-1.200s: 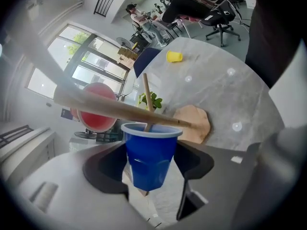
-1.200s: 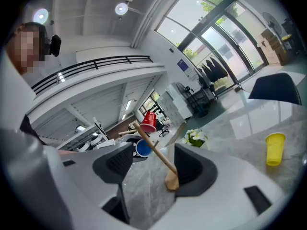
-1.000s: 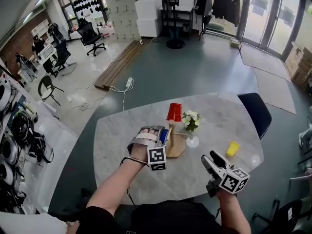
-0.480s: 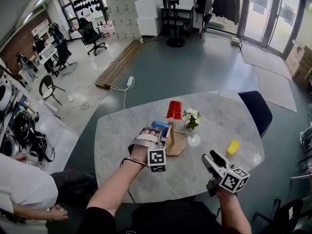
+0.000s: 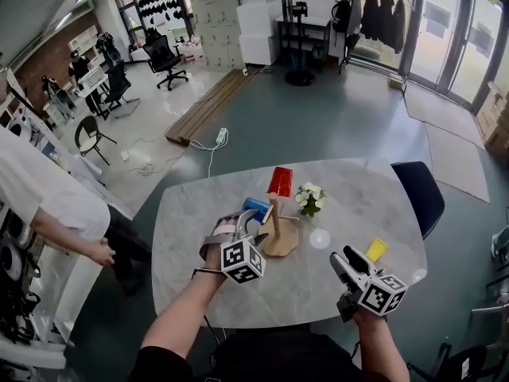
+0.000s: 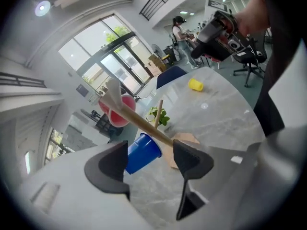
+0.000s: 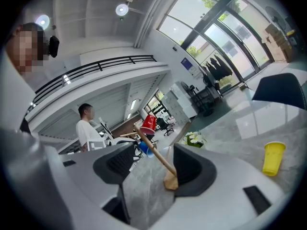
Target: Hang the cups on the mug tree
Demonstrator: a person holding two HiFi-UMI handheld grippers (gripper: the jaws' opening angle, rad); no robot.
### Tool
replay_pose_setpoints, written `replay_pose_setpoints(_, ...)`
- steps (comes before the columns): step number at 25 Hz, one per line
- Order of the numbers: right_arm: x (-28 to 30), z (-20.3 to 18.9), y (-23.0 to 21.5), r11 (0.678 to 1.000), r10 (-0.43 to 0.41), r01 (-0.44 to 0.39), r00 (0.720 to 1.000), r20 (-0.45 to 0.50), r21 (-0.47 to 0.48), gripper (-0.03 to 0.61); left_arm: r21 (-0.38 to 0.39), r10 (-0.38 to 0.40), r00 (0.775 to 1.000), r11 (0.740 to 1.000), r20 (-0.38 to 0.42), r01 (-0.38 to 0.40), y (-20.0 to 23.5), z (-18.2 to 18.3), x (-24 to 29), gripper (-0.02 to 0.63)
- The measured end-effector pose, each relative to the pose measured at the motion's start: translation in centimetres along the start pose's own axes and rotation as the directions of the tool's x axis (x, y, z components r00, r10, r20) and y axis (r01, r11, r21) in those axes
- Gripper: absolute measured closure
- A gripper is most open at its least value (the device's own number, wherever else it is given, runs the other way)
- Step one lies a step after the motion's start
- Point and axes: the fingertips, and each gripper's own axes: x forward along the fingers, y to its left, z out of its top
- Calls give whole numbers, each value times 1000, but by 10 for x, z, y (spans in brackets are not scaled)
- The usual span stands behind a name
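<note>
Head view: the yellow cup (image 5: pixel 377 250) stands on the counter (image 5: pixel 184 237) just beyond the right gripper (image 5: pixel 343 259), which is nearer, jaws wide and empty. Left gripper (image 5: pixel 249 228), also wide, faces the blue cup (image 5: pixel 256 208) on the mug tree (image 5: pixel 280 237).

Red cup (image 5: pixel 280 181), blue cup (image 5: pixel 255 208), yellow cup (image 5: pixel 376 250): three; one mug tree (image 5: pixel 280 237); seemingly one flower posy (image 5: pixel 310 198).

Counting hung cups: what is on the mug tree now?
On the mug tree: a red cup on an upper peg, a blue cup on a side peg. The peg tips inside both are hidden.
</note>
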Motion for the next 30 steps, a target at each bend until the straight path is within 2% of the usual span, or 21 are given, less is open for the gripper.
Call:
replay_pose_setpoints(2,-5,4,-6,1000,17,-17,1000,-9,-2,313,-106,8,1000,994,11,-7,-4,2,-10,311)
replay_pose_setpoints(4,-7,7,-8,1000,31,-31,999,-26,-6,316,-261,9,999,965,42,2,-5,3,-23,311)
replay_pose_setpoints(6,-8,10,-10,999,35,-35,998,-43,-14,319,-428,22,996,904,90,18,-5,5,-38,313)
replay_pose_setpoints(8,-8,13,-15,999,24,-25,999,-44,-21,323,-542,58,990,840,126,20,-5,7,-50,313)
replay_pose_setpoints(12,-1,18,-21,999,-20,20,1000,-8,-49,387,-660,139,970,751,199,28,-1,7,-70,346)
replay_pose_setpoints(15,10,17,-14,997,-39,39,999,0,-64,390,-717,180,951,694,250,57,5,3,-81,373)
replay_pose_setpoints(18,21,15,1,994,-48,47,999,-12,-96,397,-728,192,939,680,287,84,10,-3,-87,395)
replay_pose_setpoints(24,37,5,21,983,-112,110,994,-3,-144,376,-698,163,920,701,357,147,5,-20,-84,397)
replay_pose_setpoints(27,30,2,17,976,-150,145,988,-22,-165,364,-705,127,919,682,373,192,-9,-22,-70,399)
replay_pose_setpoints(30,13,7,1,963,-214,209,977,-16,-168,360,-698,66,912,667,405,262,-34,-9,-58,420)
